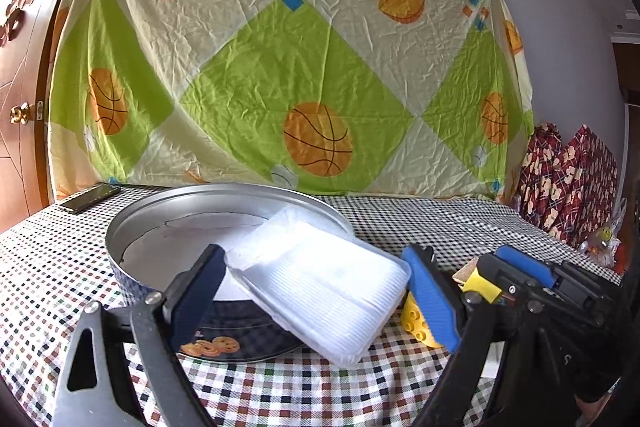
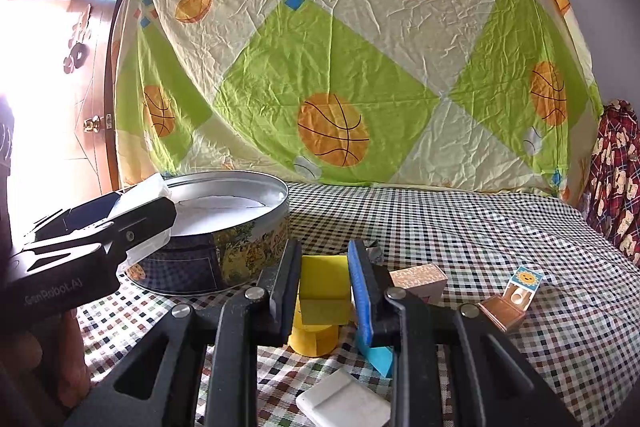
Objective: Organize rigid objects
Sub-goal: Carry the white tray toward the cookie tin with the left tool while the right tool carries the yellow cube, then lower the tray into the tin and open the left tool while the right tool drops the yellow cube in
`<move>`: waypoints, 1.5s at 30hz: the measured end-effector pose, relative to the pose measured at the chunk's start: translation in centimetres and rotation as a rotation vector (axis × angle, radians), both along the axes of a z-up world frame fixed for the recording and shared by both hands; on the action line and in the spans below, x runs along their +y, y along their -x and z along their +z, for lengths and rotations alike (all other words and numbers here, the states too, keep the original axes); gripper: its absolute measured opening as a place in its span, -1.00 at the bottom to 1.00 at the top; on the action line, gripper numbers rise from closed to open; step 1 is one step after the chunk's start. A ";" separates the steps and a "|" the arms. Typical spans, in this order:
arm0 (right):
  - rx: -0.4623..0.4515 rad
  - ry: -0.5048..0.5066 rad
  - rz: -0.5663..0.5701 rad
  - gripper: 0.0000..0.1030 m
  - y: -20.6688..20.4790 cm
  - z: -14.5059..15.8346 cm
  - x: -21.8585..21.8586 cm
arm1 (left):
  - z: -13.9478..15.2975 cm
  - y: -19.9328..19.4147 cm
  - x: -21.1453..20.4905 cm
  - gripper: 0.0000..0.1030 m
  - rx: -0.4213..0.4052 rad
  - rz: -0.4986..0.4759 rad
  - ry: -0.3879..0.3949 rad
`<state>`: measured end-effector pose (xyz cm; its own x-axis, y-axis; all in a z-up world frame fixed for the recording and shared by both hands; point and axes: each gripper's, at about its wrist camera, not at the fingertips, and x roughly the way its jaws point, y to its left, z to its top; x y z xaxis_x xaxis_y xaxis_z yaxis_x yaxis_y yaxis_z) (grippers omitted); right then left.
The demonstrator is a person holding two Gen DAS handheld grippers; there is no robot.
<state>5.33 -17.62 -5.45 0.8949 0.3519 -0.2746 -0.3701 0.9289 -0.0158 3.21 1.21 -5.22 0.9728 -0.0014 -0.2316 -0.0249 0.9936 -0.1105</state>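
Nearest the tin [image 1: 132, 291], the left gripper [image 1: 316, 291] clamps a white plastic box [image 1: 320, 291] tilted over its rim; a shallow edge grip could let it slip. Right of the tin, the right gripper [image 2: 324, 291] pinches a yellow block [image 2: 323, 277]. Beyond, loose blocks [image 2: 418, 277] wait.

Daylight was bright and even across my left view. In my right view the doorway [image 2: 36, 75] at nine o'clock blew out to white glare, washing detail there. Shadows under the tin [image 2: 224, 227] fell soft. Fisheye bent the hanging sheet [image 1: 288, 67] and darkened every corner. Focus held sharp centrally, softer at the rims.
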 end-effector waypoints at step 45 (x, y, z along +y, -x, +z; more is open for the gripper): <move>0.023 0.034 0.123 -0.49 0.3 -0.3 5.8 | -0.2 0.4 5.5 0.75 -0.009 0.102 0.060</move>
<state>4.99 -11.84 -5.71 0.8389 0.4487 -0.3081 -0.4817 0.8756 -0.0362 2.79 6.74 -5.38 0.9707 0.0838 -0.2250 -0.1238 0.9776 -0.1701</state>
